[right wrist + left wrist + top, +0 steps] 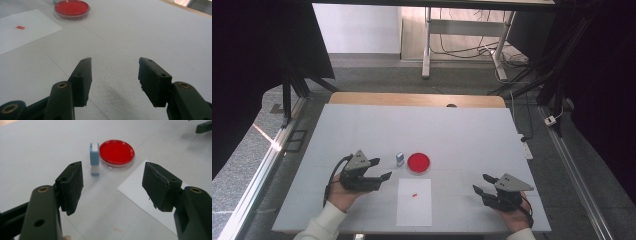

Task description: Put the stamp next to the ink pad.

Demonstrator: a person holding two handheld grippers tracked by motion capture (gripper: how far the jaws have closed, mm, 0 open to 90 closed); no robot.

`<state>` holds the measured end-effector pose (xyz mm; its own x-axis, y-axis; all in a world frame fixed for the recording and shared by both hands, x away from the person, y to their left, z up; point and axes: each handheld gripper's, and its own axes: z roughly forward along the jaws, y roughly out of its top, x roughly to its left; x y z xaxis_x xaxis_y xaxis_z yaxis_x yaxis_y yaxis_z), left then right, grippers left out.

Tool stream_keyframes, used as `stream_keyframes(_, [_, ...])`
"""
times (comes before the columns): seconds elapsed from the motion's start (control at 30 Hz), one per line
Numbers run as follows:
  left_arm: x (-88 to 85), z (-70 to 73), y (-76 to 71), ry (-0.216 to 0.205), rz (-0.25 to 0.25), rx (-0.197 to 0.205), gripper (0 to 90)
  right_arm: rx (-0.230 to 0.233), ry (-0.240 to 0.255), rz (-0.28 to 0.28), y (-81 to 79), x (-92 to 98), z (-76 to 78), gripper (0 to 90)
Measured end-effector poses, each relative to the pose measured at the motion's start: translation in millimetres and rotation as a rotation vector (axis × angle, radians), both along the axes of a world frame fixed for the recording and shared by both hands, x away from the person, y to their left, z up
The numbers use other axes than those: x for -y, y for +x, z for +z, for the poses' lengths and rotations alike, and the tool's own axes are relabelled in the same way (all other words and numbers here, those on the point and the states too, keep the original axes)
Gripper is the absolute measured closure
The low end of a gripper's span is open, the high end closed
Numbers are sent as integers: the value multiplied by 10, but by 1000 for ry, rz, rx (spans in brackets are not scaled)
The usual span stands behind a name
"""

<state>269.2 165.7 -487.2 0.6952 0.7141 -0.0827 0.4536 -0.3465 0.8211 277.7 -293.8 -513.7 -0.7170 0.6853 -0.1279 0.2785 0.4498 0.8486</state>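
**Both claws wide, nothing lifted yet**

Eyes on the small blue-and-white block-shaped object (pixel 94 158), standing upright on the white worktop (pixel 462 130), just beside the round clear dish with the red filling (pixel 117 152) — so close they may be touching, though I cannot tell for sure. The left claw (pixel 113 186) points straight at the pair, jaws spread well apart, gripping nothing. By my reading the reach is only starting: no contact made, nothing moved, the whole pick still to come.

Just nearer the person lies the white rectangular paper sheet (pixel 414 201) with a tiny red square mark (pixel 415 195) on it, flat and bare otherwise. In the left gripper view its corner sits under the claw's right jaw.

Off to the right, the right claw (pixel 482 184) rests low over bare worktop, jaws likewise apart and empty, well away from dish and paper.

Room to move? Plenty. Open surface stretches behind the dish to the far wooden edge (pixel 417 99), and both sides are free. The tight spot is the block against the dish: a jaw closing on it risks nudging the dish.
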Motion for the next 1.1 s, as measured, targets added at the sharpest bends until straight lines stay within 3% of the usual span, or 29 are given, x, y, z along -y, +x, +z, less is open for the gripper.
stream_keyframes(0.27, [-193,-81,-297,-2,21,6,333,4,0,2,21,45,2,440])
stream_keyframes(0.47, [-276,-147,-440,4,25,2,332,13,11,2,26,63,4,440])
stream_keyframes(1.1, [-331,-178,-462,0,35,2,332,24,6,14,7,41,25,441])
